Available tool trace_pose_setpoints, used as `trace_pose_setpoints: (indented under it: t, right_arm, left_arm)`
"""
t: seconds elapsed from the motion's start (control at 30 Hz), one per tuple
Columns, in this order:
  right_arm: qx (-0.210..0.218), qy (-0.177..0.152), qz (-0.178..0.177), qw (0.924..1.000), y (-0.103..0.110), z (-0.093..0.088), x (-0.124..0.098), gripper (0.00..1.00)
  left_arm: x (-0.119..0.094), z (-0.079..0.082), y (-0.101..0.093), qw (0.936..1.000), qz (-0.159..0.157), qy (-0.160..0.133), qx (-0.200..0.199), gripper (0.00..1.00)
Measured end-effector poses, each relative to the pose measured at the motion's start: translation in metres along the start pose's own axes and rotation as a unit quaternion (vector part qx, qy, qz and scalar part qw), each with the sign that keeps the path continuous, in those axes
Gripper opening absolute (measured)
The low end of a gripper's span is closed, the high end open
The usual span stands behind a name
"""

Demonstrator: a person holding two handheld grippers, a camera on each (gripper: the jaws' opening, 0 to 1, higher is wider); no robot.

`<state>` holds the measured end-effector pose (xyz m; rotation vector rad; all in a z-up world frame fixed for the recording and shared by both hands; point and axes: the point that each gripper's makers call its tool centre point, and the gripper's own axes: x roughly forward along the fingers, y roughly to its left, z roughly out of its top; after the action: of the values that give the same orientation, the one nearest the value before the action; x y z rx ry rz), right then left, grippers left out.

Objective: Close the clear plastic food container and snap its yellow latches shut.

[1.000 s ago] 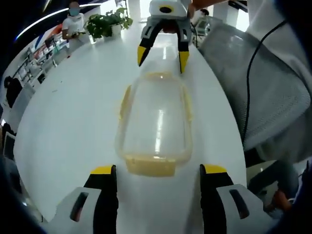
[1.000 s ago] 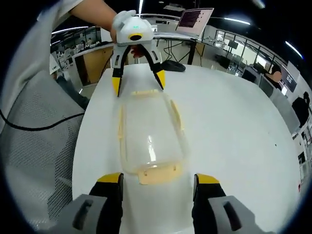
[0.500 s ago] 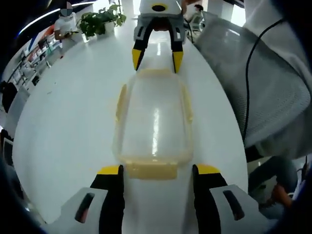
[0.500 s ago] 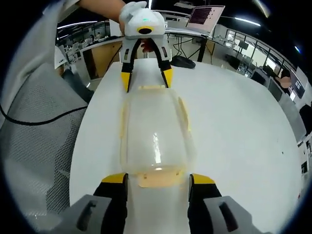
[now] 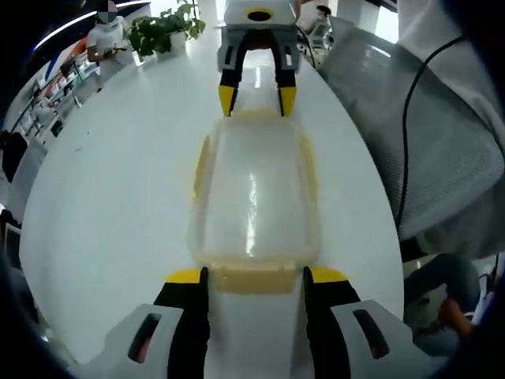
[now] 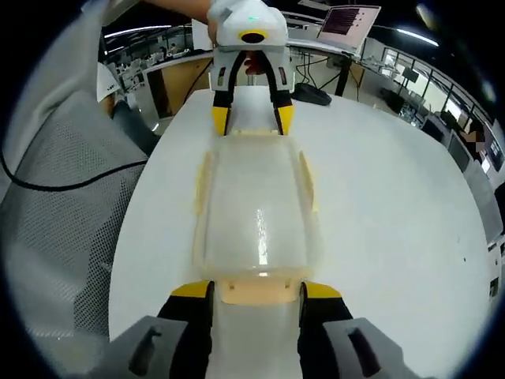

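The clear plastic container (image 5: 252, 193) lies lengthwise on the white table (image 5: 110, 181), lid on, between my two grippers. Its yellow side latches (image 5: 202, 162) flare outward. My left gripper (image 5: 254, 278) stands open, its yellow tips straddling the near end latch (image 5: 256, 280). At the far end the right gripper (image 5: 256, 99) brackets the other end latch. In the right gripper view the container (image 6: 256, 201) runs away from my open right gripper (image 6: 257, 290), whose tips flank the end latch (image 6: 259, 292). The left gripper (image 6: 252, 118) sits at the far end.
A grey mesh chair (image 5: 442, 134) stands close along the table's right edge. A potted plant (image 5: 166, 31) and a person (image 5: 106, 28) are at the far end. A laptop (image 6: 347, 20) and a dark object (image 6: 312, 95) sit beyond the container.
Both grippers have moved in toward the container's ends and their jaws have narrowed around the end latches. The container has stayed in place on the table.
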<state>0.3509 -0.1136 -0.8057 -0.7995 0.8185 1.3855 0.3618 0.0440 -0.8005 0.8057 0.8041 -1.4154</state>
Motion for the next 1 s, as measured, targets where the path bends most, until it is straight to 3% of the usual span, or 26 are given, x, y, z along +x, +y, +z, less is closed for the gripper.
trace_pose_setpoints:
  t: [0.2,1.0]
  right_arm:
    - [-0.004,0.004,0.003,1.0000,0.000,0.000,0.000,0.40]
    - [-0.012,0.005,-0.001,0.9999,0.010,0.002,-0.008,0.36]
  left_arm:
    - [-0.001,-0.002,0.002,1.0000,0.001,0.001,0.003,0.38]
    - [-0.006,0.003,-0.010,0.9993,-0.001,0.032,0.020,0.36]
